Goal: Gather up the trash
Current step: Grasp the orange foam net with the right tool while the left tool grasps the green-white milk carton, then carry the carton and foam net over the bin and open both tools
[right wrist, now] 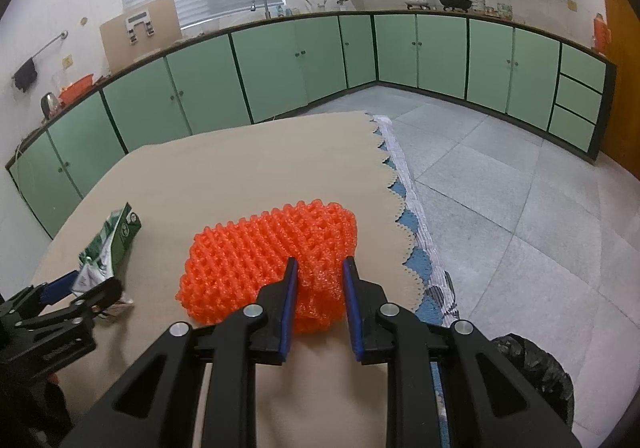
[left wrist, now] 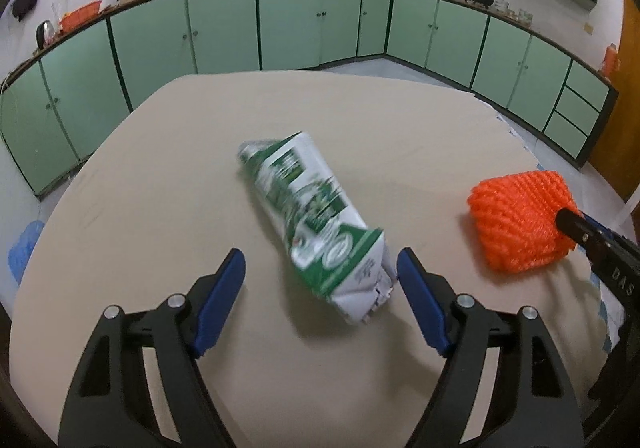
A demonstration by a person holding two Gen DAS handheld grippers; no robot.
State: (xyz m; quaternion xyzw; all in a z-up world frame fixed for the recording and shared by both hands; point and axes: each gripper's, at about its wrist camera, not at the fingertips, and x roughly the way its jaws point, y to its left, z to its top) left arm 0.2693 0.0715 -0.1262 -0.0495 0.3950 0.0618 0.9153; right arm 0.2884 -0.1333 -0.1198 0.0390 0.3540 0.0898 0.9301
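Observation:
A crumpled green and white carton [left wrist: 316,220] lies on the beige table cover [left wrist: 160,188]. My left gripper [left wrist: 320,272] is open, its blue pads either side of the carton's near end without touching it. The carton also shows at the left of the right wrist view [right wrist: 108,248]. An orange foam net [right wrist: 264,260] lies near the table's right edge. My right gripper [right wrist: 319,276] is shut on the near end of the net, which bulges between the pads. The net also shows in the left wrist view [left wrist: 520,220].
A black trash bag [right wrist: 532,372] sits on the tiled floor below the table's right edge. The table cover's scalloped edge [right wrist: 396,216] overlies a blue and white cloth. Green kitchen cabinets [left wrist: 288,24] line the far walls.

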